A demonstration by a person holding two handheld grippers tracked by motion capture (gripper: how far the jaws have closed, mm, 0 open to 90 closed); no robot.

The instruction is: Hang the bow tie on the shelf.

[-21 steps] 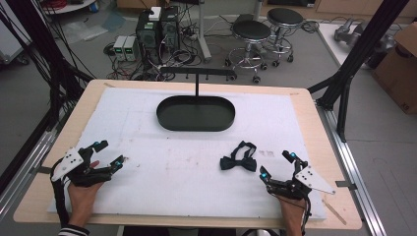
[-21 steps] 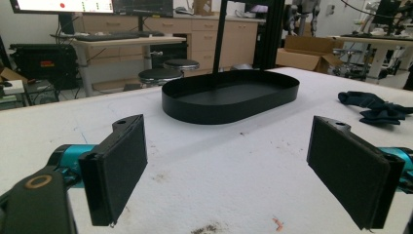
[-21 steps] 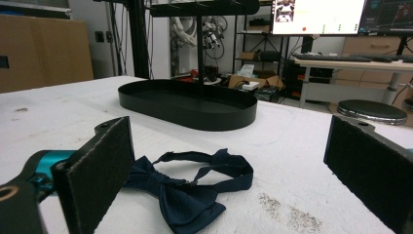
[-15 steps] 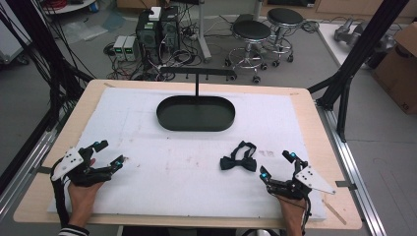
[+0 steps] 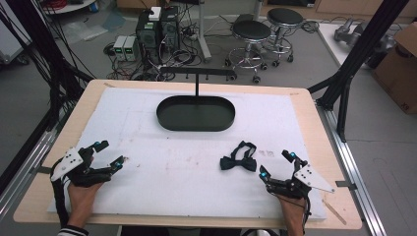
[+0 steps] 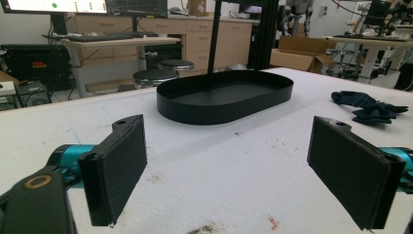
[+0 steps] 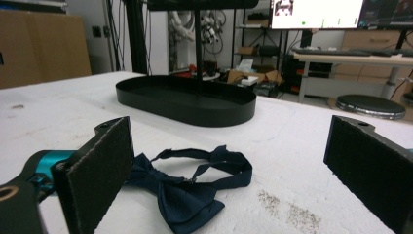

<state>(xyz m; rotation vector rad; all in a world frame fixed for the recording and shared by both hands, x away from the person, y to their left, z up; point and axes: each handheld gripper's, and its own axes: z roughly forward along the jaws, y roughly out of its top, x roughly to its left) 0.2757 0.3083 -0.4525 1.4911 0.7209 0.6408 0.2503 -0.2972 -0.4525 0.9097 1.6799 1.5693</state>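
A tray (image 5: pixel 195 119) sits toward the table's (image 5: pixel 314 128) far side, with a stand (image 5: pixel 197 73) rising behind it. Nearer the person, right of centre, lies a bow tie (image 5: pixel 239 159). The right gripper (image 5: pixel 277 164) rests just right of it; the left gripper (image 5: pixel 110 153) sits well apart at the near left.

text: none legible | labels: none legible | brands: none legible | numbers: none legible | signs: none legible

Dark navy bow tie (image 7: pixel 187 187) clearly cloth, soft with a faint satin sheen. Black oval tray (image 5: pixel 195 113) looks like matt-painted metal, smooth walls, same for its thin post. White table cover (image 5: pixel 187 167) kinda felt-like, fuzzy matt, speckled with brown grime. Pale wood table edge (image 5: pixel 319 128), smooth. Gripper pads (image 6: pixel 119 170) black, rough foam-ish texture; teal bits behind them look like anodised metal.
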